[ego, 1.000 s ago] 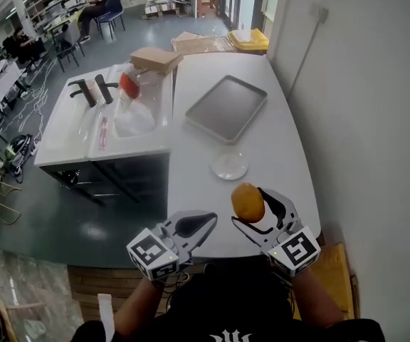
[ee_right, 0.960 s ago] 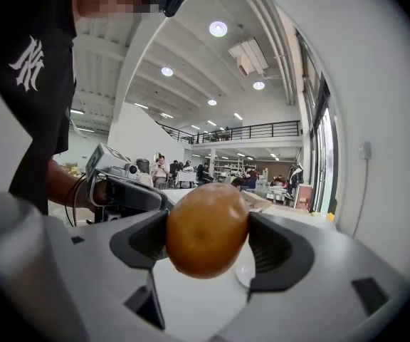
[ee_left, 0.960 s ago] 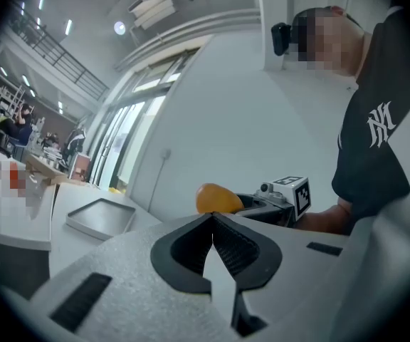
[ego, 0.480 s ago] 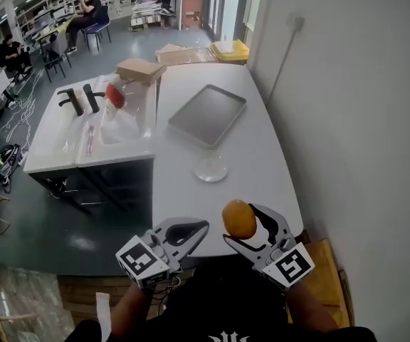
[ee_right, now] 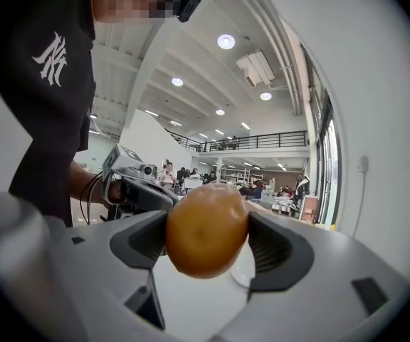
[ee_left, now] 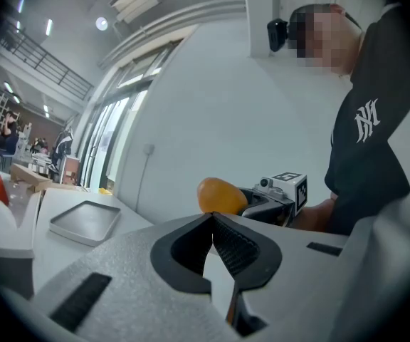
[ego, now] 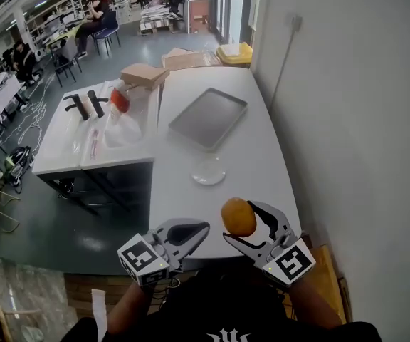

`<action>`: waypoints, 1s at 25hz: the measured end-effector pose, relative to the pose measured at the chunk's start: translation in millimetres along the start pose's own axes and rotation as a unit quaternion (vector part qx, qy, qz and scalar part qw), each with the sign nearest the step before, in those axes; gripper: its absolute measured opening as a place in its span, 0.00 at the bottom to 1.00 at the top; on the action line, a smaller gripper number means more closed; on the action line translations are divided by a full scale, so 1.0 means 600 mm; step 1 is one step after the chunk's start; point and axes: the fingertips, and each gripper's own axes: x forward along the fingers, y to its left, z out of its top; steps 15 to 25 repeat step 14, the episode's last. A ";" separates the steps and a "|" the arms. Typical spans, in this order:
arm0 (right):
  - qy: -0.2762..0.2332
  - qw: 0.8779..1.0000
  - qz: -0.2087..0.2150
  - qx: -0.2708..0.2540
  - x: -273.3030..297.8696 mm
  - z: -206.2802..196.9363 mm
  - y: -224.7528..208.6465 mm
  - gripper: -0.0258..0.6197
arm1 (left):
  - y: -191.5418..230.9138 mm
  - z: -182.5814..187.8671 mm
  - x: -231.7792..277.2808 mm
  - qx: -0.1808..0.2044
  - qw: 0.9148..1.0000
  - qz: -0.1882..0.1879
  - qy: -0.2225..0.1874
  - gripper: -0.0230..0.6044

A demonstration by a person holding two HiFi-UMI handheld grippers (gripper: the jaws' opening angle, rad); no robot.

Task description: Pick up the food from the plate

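My right gripper (ego: 239, 228) is shut on an orange-brown bun (ego: 238, 216), held above the near end of the white table (ego: 272, 166). In the right gripper view the bun (ee_right: 206, 229) fills the gap between the two dark pads (ee_right: 275, 251). The small clear plate (ego: 209, 169) lies bare on the table beyond the grippers. My left gripper (ego: 198, 232) is shut with nothing in it, level with the right one and to its left. From the left gripper view the bun (ee_left: 221, 195) shows past the closed jaws of that left gripper (ee_left: 213, 228).
A grey tray (ego: 207, 117) lies farther along the table. Left of it is a white sink unit (ego: 70, 137) with black taps (ego: 81, 105) and a plastic bag (ego: 122, 112). A cardboard box (ego: 144, 74) sits at the far end. A white wall (ego: 354, 120) runs along the right.
Both grippers have drawn back toward me and risen a little, the right one carrying the bun farther from the plate. Neither gripper's jaws have changed.
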 end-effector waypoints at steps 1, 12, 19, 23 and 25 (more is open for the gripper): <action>0.000 1.000 0.007 -0.011 -0.009 0.003 -0.002 0.59 | -0.007 0.000 0.010 -0.003 1.000 0.000 0.000 0.05; 0.032 0.999 0.025 0.036 -0.111 -0.107 -0.052 0.59 | -0.077 -0.060 0.087 0.004 0.999 0.023 0.048 0.05; 0.035 0.998 0.033 0.043 -0.114 -0.120 -0.060 0.59 | -0.085 -0.075 0.096 -0.004 0.998 0.029 0.057 0.05; 0.035 0.998 0.033 0.043 -0.114 -0.120 -0.060 0.59 | -0.085 -0.075 0.096 -0.004 0.998 0.029 0.057 0.05; 0.035 0.998 0.033 0.043 -0.114 -0.120 -0.060 0.59 | -0.085 -0.075 0.096 -0.004 0.998 0.029 0.057 0.05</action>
